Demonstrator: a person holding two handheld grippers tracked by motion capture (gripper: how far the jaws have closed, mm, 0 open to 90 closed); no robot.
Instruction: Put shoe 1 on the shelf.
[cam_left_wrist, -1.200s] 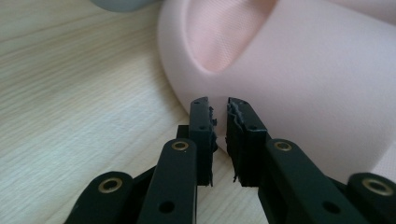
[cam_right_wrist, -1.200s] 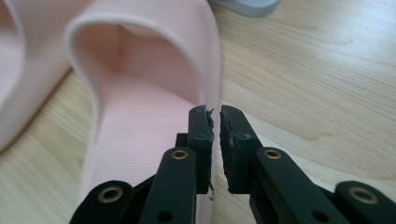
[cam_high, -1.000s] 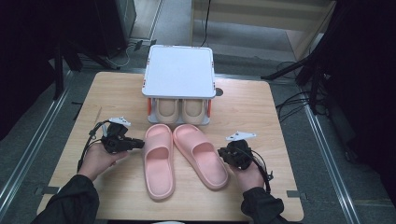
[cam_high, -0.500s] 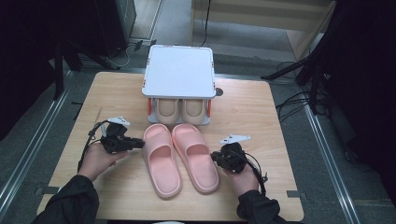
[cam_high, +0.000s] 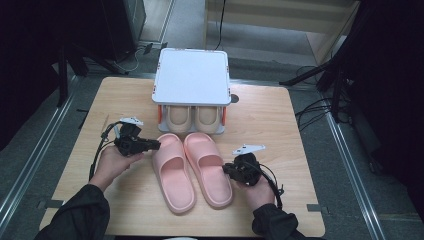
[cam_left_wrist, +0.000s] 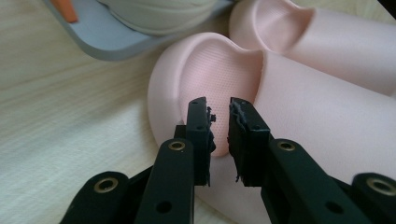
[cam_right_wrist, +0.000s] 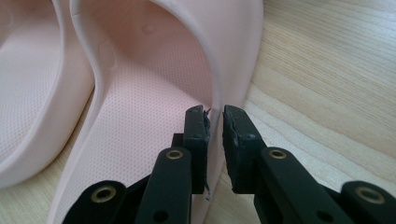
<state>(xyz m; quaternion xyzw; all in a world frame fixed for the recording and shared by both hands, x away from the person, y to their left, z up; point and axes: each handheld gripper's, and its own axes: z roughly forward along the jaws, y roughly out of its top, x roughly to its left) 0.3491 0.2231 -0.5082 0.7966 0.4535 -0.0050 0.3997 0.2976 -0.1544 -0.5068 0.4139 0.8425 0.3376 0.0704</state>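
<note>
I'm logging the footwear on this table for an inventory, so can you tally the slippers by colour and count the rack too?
Pink slippers: 2, the left one and the right one, side by side on the table.
Beige slippers: 2, one beside the other, tucked in the rack.
White-topped rack: 1.
Total: 5 things, 4 of them slippers.

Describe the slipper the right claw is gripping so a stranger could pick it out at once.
Start at the white-topped shoe rack at the table's far edge, which shelters a beige pair. In front of it lie two pink slippers; take the right pink slipper, on the person's right. Its outer rim is pinched by the right claw.
</note>
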